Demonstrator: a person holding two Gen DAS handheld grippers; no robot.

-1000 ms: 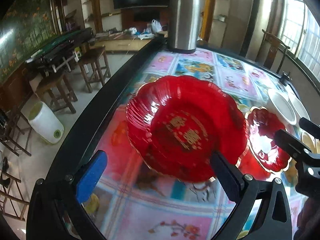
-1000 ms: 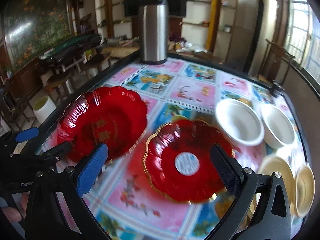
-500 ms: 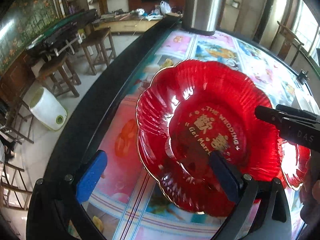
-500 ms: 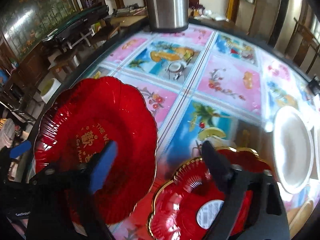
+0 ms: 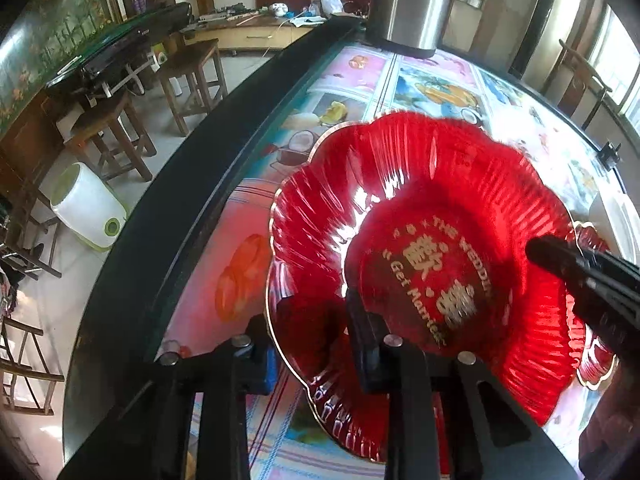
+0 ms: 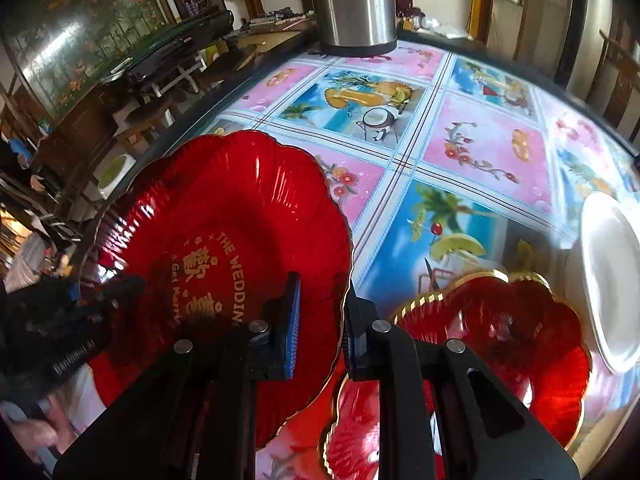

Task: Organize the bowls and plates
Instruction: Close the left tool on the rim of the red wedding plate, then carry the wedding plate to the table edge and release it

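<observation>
The large red plate [image 5: 420, 220] with gold lettering lies near the table's left edge. My left gripper [image 5: 312, 344] has its jaws closing on the plate's near-left rim, one finger outside and one inside, pads touching it. In the right wrist view my right gripper [image 6: 320, 328] is shut on the right rim of the same plate [image 6: 224, 200], blue pad inside the dish. Each gripper shows in the other's view: the right gripper [image 5: 580, 272] and the left gripper [image 6: 100, 292]. A smaller gold-rimmed red plate [image 6: 500, 340] sits just right of the large one.
A white bowl [image 6: 612, 280] stands right of the small red plate. A tall steel flask [image 6: 356, 0] is at the table's far side. The dark table edge [image 5: 200, 200] curves along the left, with wooden stools [image 5: 192, 76] and a white bin [image 5: 88, 208] on the floor beyond.
Both grippers have come down onto the large red plate. Their jaws went from wide open to closed on its opposite rims.
</observation>
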